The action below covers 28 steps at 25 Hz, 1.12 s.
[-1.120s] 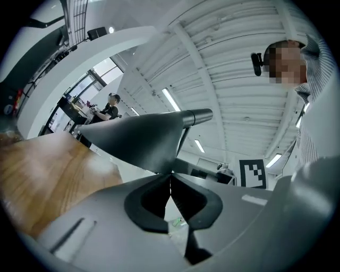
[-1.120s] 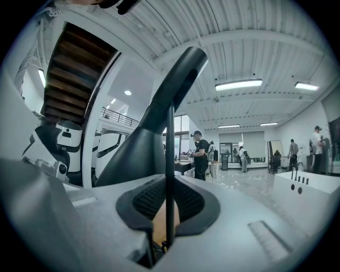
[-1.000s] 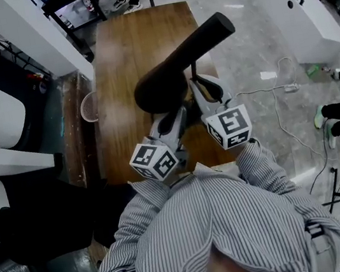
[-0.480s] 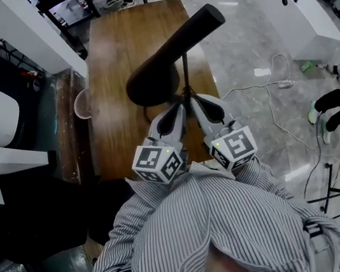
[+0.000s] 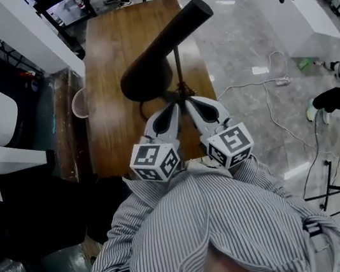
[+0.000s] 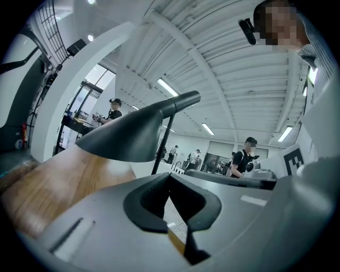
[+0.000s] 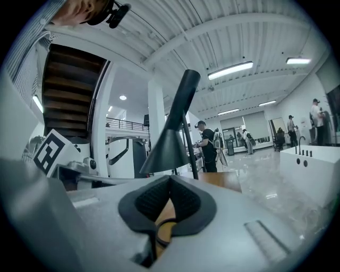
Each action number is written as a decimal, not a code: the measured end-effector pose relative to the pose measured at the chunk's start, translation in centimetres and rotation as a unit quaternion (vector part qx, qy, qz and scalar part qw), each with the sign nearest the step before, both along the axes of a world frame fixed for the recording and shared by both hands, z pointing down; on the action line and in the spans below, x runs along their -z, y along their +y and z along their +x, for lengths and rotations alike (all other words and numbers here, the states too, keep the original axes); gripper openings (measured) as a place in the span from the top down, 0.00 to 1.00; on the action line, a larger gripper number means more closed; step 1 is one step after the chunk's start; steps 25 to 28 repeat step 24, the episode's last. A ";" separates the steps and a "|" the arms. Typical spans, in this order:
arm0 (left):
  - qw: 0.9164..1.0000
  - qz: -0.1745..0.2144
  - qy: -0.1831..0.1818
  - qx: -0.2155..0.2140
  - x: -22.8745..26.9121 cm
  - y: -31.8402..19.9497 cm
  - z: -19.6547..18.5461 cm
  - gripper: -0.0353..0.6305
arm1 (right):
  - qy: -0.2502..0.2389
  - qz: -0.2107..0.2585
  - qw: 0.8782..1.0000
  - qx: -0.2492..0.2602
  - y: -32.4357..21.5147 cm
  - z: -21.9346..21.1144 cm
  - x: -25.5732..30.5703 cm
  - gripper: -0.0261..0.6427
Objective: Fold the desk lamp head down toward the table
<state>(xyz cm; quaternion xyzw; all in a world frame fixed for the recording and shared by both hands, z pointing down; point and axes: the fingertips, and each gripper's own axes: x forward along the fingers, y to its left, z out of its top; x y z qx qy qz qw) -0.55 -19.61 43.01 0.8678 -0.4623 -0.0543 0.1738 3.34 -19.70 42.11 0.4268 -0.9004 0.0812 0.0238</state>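
Observation:
A black desk lamp stands on the wooden table [image 5: 111, 51]. Its long cone head [image 5: 162, 52] slants up to the right above the thin stem [image 5: 178, 66]. My left gripper [image 5: 173, 107] and right gripper [image 5: 189, 102] lie side by side at the table's near edge. Their tips point at the foot of the stem, just short of it. In the left gripper view the lamp head [image 6: 127, 135] hangs ahead of the left gripper [image 6: 170, 178], whose jaws are shut on nothing. In the right gripper view the right gripper [image 7: 170, 179] is also shut and empty, with the stem [image 7: 190, 149] beyond it.
A black cord [image 5: 143, 112] loops on the table left of the grippers. A round mesh basket [image 5: 79, 104] sits off the table's left edge. A white cabinet [image 5: 293, 5] stands at the right, with a white cable [image 5: 266, 93] on the floor beside it. A person's feet [image 5: 331, 98] are at the far right.
Both grippers have drawn together and now lie side by side at the foot of the stem. The left jaws have closed. The lamp keeps its pose.

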 end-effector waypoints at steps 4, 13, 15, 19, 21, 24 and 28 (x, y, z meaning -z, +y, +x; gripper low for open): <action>1.000 -0.002 0.000 0.002 -0.1 0.3 0.2 0.96 | 0.000 -0.005 1.000 0.000 0.3 0.4 -0.3 0.96; 1.000 0.004 0.008 0.006 0.3 0.5 0.3 0.96 | -0.001 -0.007 1.000 0.020 1.1 -0.1 -0.3 0.96; 1.000 0.004 0.008 0.005 0.4 0.5 0.3 0.96 | 0.002 -0.008 1.000 0.019 1.1 -0.1 -0.3 0.96; 1.000 0.007 0.001 0.006 0.3 0.5 0.2 0.96 | 0.008 -0.012 1.000 0.016 1.0 -0.1 -0.5 0.96; 1.000 0.007 0.001 0.006 0.3 0.5 0.1 0.96 | 0.009 -0.011 1.000 0.015 1.1 -0.2 -0.5 0.96; 1.000 0.004 0.003 0.004 0.4 0.6 0.3 0.96 | 0.008 -0.008 1.000 0.010 1.1 0.0 -0.3 0.96; 1.000 0.004 0.003 0.004 0.4 0.6 0.3 0.96 | 0.008 -0.008 1.000 0.010 1.1 0.0 -0.3 0.96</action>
